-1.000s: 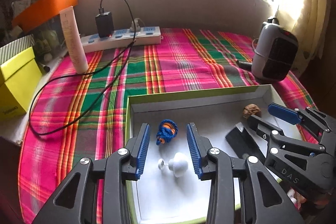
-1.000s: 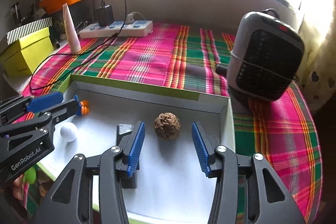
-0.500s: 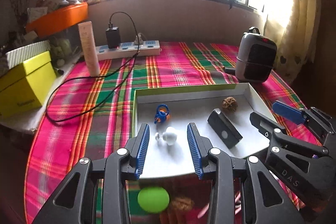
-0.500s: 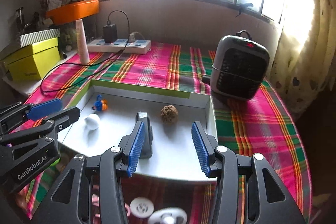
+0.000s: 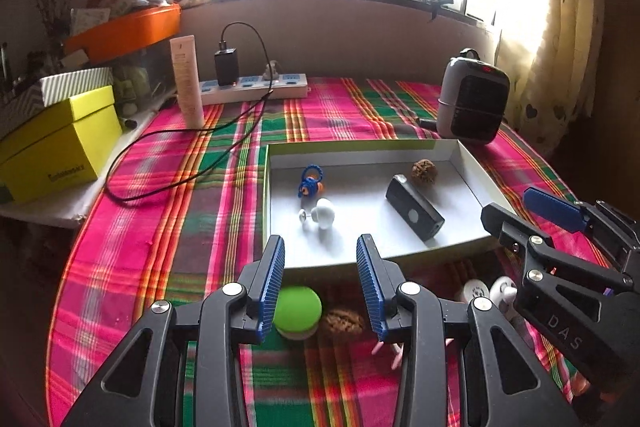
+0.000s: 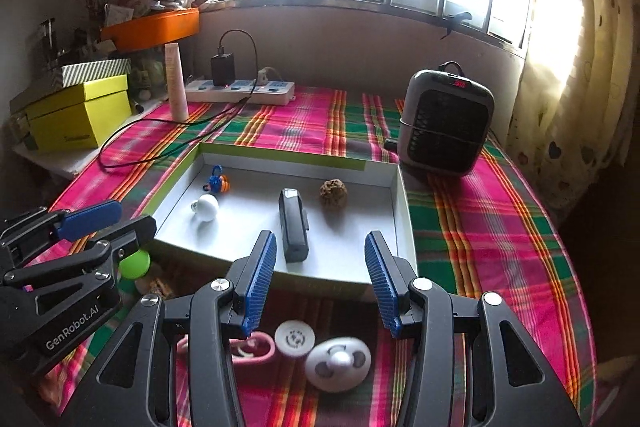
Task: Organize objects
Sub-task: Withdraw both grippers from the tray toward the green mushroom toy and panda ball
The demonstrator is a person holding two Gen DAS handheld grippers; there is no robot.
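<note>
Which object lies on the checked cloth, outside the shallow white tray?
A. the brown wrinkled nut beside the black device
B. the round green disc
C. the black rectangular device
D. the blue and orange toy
B: the round green disc lies on the cloth in front of the shallow white tray, between the left gripper's open jaws in the left wrist view.

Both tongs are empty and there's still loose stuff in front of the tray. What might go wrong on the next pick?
1. The green ball lies right against the wrinkled nut; the left tongs may nudge one while closing on the other, and the ball could roll away.
2. The white discs and pink ring below the right tongs sit close together, so a grab may catch two.
</note>
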